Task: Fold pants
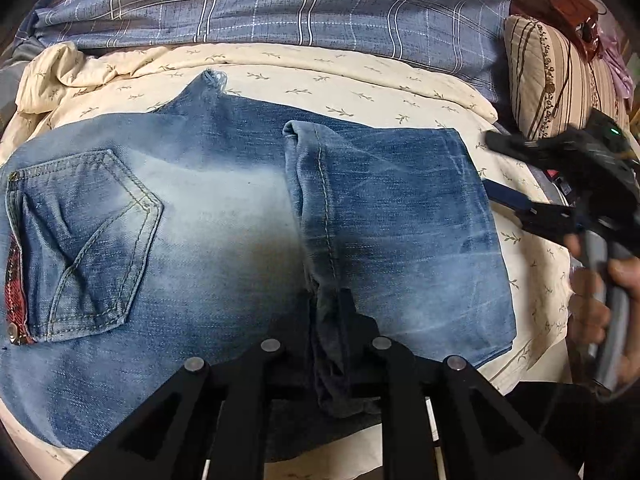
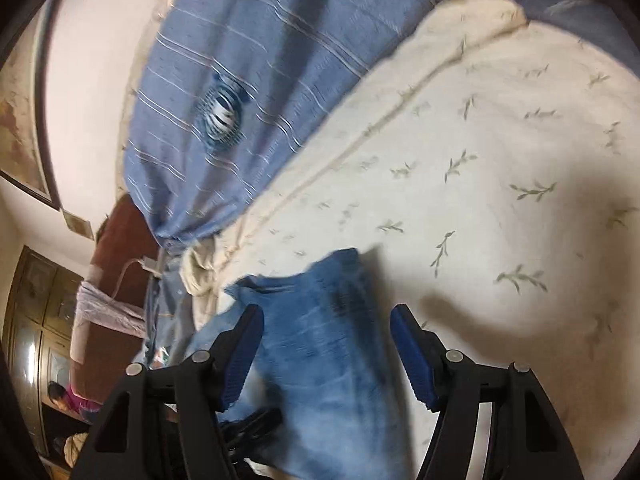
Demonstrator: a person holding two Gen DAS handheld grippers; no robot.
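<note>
Faded blue jeans lie folded on the cream leaf-print sheet, back pocket at the left and a folded-over leg hem in the middle. My left gripper is shut on a dark fold of denim at the near edge. My right gripper, held by a hand, hovers off the jeans' right edge. In the right wrist view, which is blurred, the right gripper stands open, its blue pads apart above a corner of the jeans, not pressing it.
A blue plaid duvet lies bunched along the far side of the bed. A striped cushion with a brown bag on it sits at the far right. Left of the bed are a wooden cabinet and a person.
</note>
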